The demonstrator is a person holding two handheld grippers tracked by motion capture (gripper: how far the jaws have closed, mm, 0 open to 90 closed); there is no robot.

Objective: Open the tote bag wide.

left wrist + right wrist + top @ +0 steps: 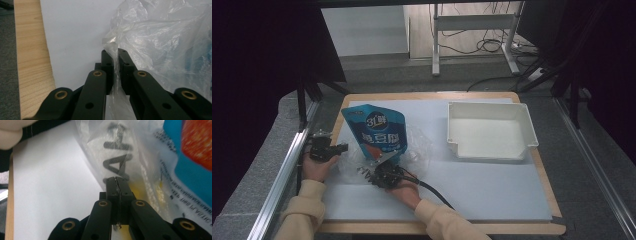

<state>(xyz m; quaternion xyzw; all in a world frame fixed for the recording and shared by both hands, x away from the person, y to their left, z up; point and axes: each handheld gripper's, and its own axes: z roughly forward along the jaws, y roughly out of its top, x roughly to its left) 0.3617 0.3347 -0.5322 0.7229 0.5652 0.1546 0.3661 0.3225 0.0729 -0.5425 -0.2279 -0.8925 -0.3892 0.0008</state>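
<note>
- High view: a clear bag lies toward the counter's left half with a blue pouch partly inside it, mouth facing the near edge. The left tongs sit at the bag's left side, the right tongs at its near side under the pouch. A white tray stands well apart near the far right corner.
- Left gripper view: the left tongs are pressed together, pinching a fold of the bag film between the pads.
- Right gripper view: the right tongs are closed tight on the bag film, just beside the pouch.
- Judgement: the step looks like working the pouch and bag apart. Hold both pinches on film alone, pull the two edges apart evenly and low, and avoid catching the pouch corner, since thin film tears or slips.
</note>
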